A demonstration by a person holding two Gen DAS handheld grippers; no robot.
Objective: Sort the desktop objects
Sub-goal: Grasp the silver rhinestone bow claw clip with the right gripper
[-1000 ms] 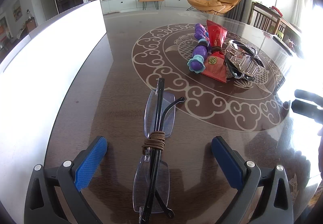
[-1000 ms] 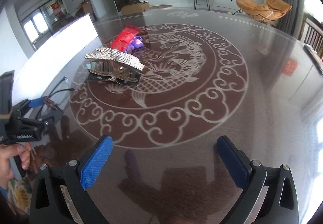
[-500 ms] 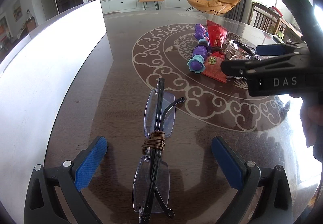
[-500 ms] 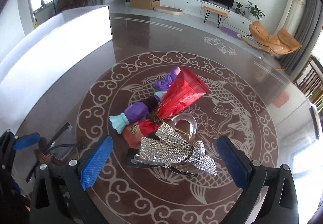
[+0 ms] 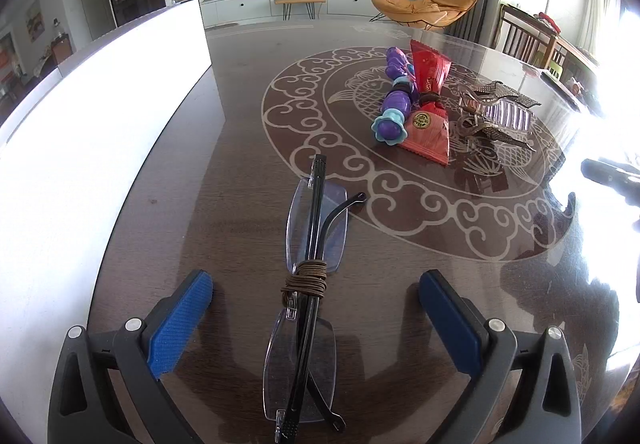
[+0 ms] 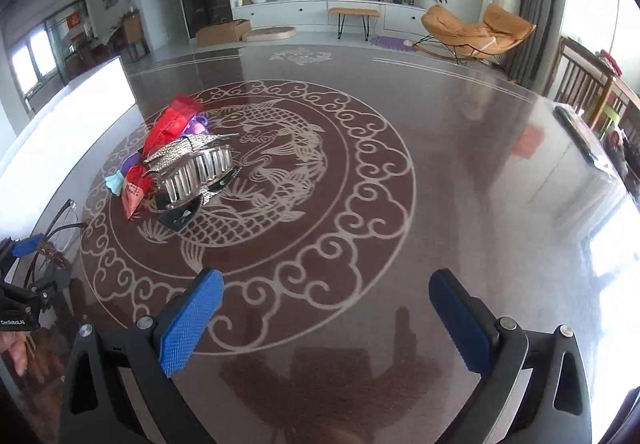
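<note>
— From where you stand, what are the two claws doing?

— Both are spread wide with nothing between the pads. The left gripper (image 5: pixel 316 320) sits low over the table (image 5: pixel 240 172), straddling the folded glasses (image 5: pixel 308 280); the blue pads stand well clear of the frame on either side. The right gripper (image 6: pixel 326 318) hangs over bare tabletop near the front edge, its jaws apart too.

— And the glasses themselves?

— Flat on the dark wood, temples folded, a brown cord (image 5: pixel 306 278) wound round the middle. They lie just outside the pale scroll ring of the fish medallion (image 6: pixel 280 172).

— The rest of the things?

— Bunched on the left part of the medallion: a purple toy (image 5: pixel 394 110) touching a red packet (image 5: pixel 430 108), and beside those a rhinestone hair clip (image 6: pixel 192 164) propped on a dark piece I cannot make out.

— Any room to move?

— Plenty to the right; that whole half of the table is open up to its far rim. On the left a tall white panel (image 5: pixel 100 148) stands along the edge, near the glasses.
</note>
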